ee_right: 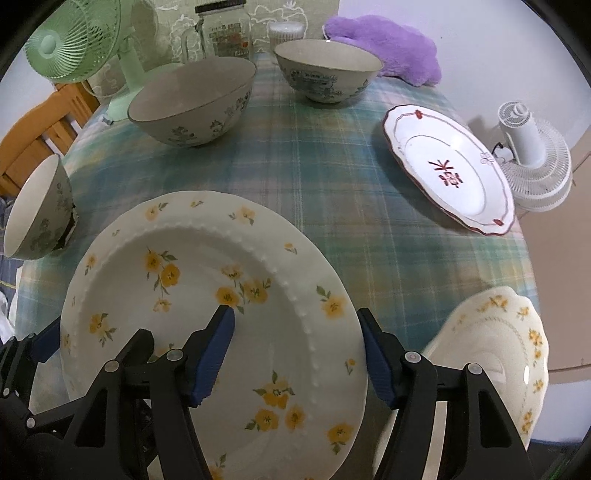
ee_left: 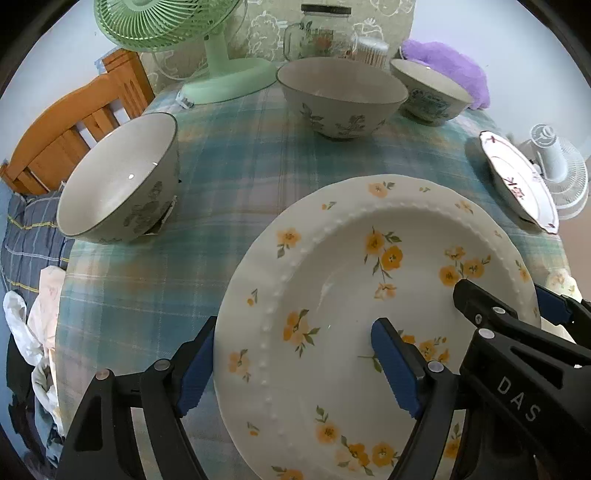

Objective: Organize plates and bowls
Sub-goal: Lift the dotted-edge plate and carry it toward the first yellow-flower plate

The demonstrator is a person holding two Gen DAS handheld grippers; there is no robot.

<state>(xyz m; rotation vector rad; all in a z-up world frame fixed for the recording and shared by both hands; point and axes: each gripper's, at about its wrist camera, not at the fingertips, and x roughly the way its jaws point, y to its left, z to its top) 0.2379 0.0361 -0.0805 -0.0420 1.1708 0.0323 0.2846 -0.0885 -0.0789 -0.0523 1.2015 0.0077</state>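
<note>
A large white plate with yellow flowers [ee_left: 332, 295] [ee_right: 207, 280] lies nearest, on the checked tablecloth [ee_left: 229, 162]. My left gripper [ee_left: 291, 365] straddles its left rim, one finger outside the edge and one over the well, jaws wide. My right gripper [ee_right: 295, 350] straddles the right rim and its pads press the rim; it also shows in the left wrist view [ee_left: 513, 306]. Further off stand a grey flowered bowl [ee_left: 118, 181] [ee_right: 37, 214], a wider grey bowl [ee_left: 340, 96] [ee_right: 195, 103] and a blue-patterned bowl [ee_left: 428, 92] [ee_right: 328, 70]. A red-edged plate [ee_right: 450, 170] [ee_left: 517, 181] lies right.
A cream dish with yellow flowers [ee_right: 495, 354] sits near right. At the back are a green fan [ee_left: 184, 40], a glass jar [ee_left: 321, 33] and a purple plush [ee_right: 388, 48]. A white fan [ee_right: 532, 162] stands off the right edge, a wooden chair [ee_left: 77, 125] at left.
</note>
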